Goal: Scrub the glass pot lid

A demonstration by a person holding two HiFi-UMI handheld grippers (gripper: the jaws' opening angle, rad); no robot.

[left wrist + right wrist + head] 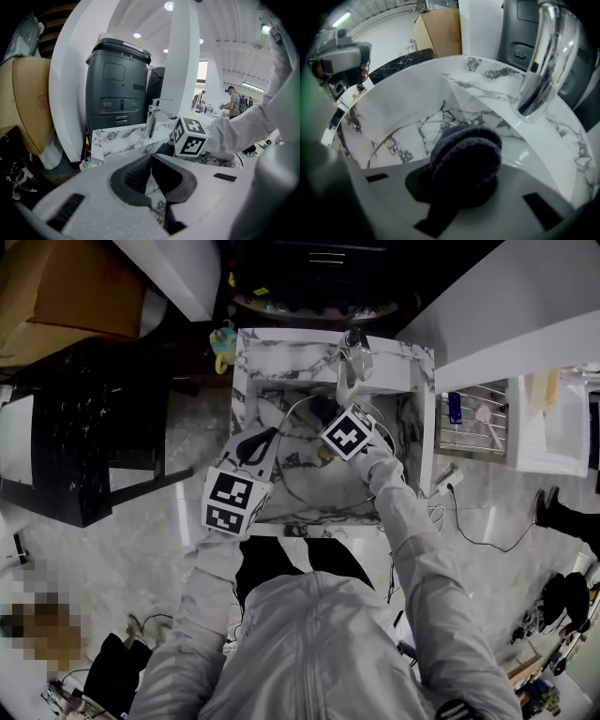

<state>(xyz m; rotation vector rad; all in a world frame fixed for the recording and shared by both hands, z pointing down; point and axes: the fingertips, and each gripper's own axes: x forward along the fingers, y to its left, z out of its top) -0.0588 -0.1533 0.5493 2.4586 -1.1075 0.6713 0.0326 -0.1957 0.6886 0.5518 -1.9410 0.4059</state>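
Note:
The glass pot lid (309, 476) lies tilted inside the marble sink (281, 367). In the right gripper view its thin metal rim (401, 127) curves across the basin. My left gripper (255, 444) is at the lid's left edge. Its jaws meet at the tips (151, 161), shut on the lid, and a glassy strip (157, 194) shows between them. My right gripper (328, 418) is shut on a dark blue knitted scrubber (466, 157), held over the lid's far side below the faucet (354, 360). The right gripper's marker cube (191, 137) shows just beyond the left jaws.
The chrome faucet (541, 61) hangs close above the scrubber. A grey bin (117, 84) stands behind the sink. Left of the sink are a black table (84, 427) and a cardboard box (66, 287). A wire rack (473, 418) sits to the right, with cables on the floor.

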